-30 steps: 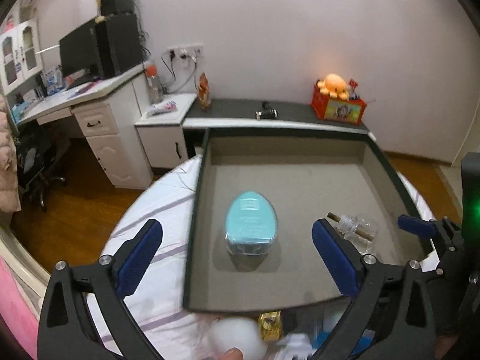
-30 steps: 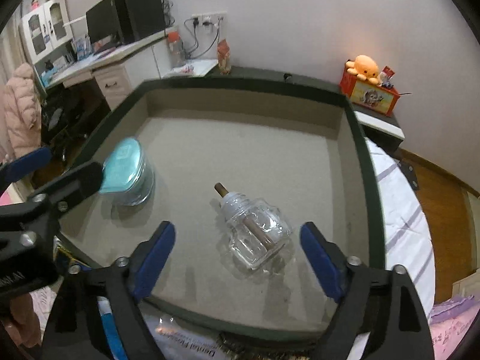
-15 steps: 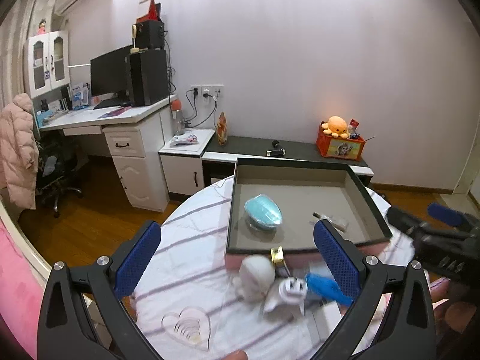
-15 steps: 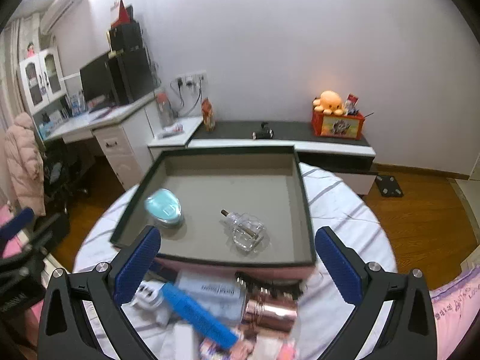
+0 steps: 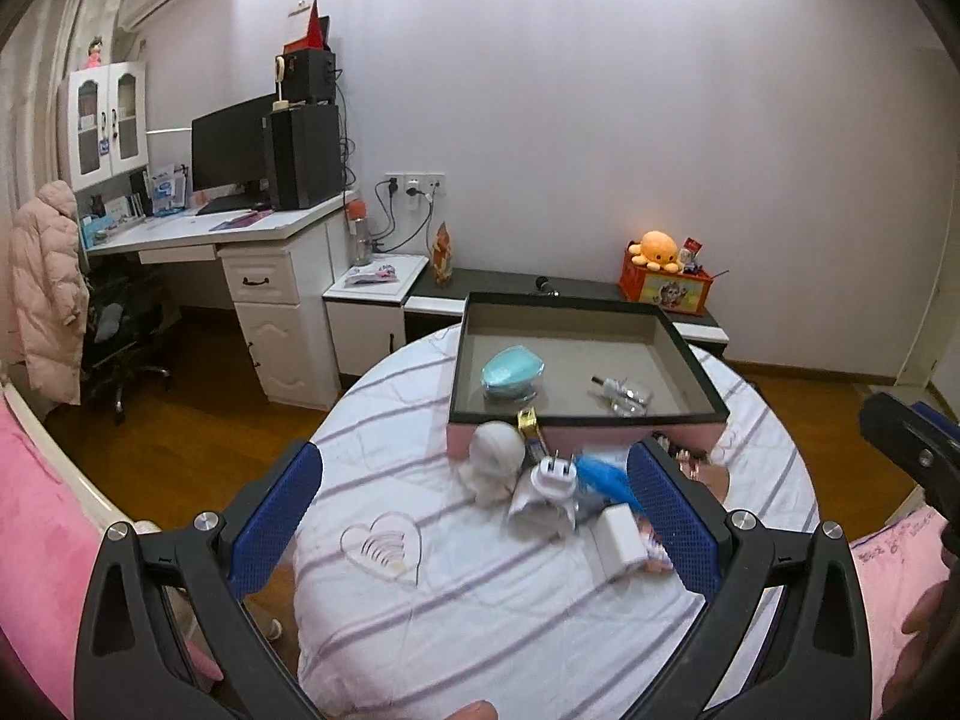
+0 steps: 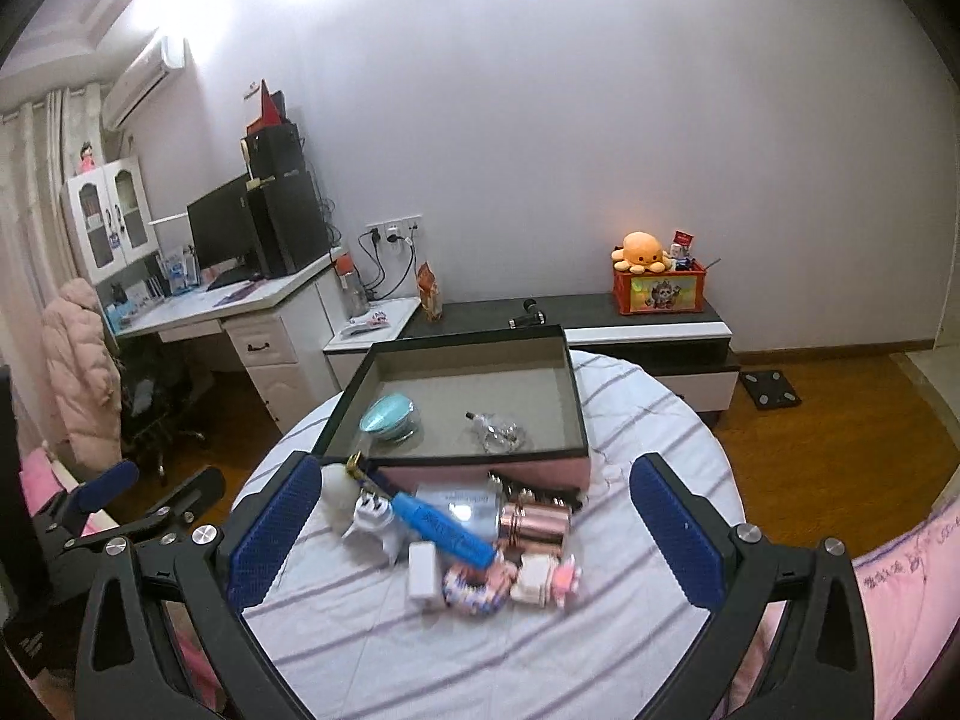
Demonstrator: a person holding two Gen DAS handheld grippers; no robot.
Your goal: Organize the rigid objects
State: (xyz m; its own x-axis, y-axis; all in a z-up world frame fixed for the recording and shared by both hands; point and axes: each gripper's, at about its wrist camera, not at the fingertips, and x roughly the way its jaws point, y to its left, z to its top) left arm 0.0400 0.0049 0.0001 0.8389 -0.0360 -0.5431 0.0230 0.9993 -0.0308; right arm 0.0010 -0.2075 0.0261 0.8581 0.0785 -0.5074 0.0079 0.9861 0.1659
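A round table under a striped white cloth fills the lower centre of both wrist views, with a desk and monitor at upper left and a low cabinet against the far wall. On the table's far side sits an open box, dark-rimmed with pink sides, holding a teal-lidded case at its left and a clear glass bottle lying near its middle. Just in front of the box lies the unsorted pile: a white figure, a white plug, a blue tube, a copper-coloured cylinder, a white block and small pink pieces. The left gripper and right gripper both hang above the near side of the table, jaws wide apart and empty. Two items look boxed and the rest wait, so the work appears to be between placements, with a new pick to be chosen. The next move calls for lowering one gripper onto a single item at the pile's edge, such as the plug or the white block, and closing without dragging its neighbours
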